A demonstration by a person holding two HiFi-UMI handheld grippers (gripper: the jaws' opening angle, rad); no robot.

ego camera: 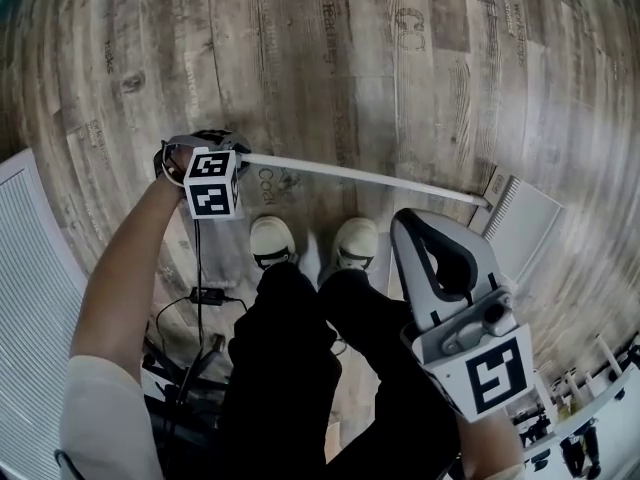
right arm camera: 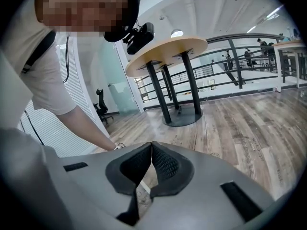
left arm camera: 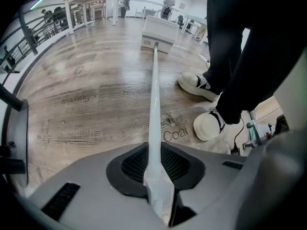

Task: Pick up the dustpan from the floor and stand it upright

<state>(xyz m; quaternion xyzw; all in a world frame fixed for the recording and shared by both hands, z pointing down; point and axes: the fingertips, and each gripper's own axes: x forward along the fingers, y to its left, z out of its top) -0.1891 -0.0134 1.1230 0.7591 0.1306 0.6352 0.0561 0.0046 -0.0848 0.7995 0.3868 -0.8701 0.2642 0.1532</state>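
The white dustpan lies flat on the wood floor, its pan (ego camera: 522, 216) at the right and its long thin handle (ego camera: 360, 175) running left in the head view. My left gripper (ego camera: 225, 148) points steeply down at the handle's free end. In the left gripper view the handle (left arm camera: 154, 95) runs away from between the pads to the pan (left arm camera: 159, 34), and my left gripper (left arm camera: 156, 171) is shut on its end. My right gripper (ego camera: 432, 228) hangs in the air near the pan, shut and empty; in its own view the right gripper (right arm camera: 151, 148) has its pads touching.
The person's two white shoes (ego camera: 272, 240) (ego camera: 356, 240) stand just behind the handle. A white slatted panel (ego camera: 30, 268) lines the left edge, with cables (ego camera: 200, 298) beside it. A round table (right arm camera: 168, 51) on dark legs and a railing (right arm camera: 249, 37) stand farther off.
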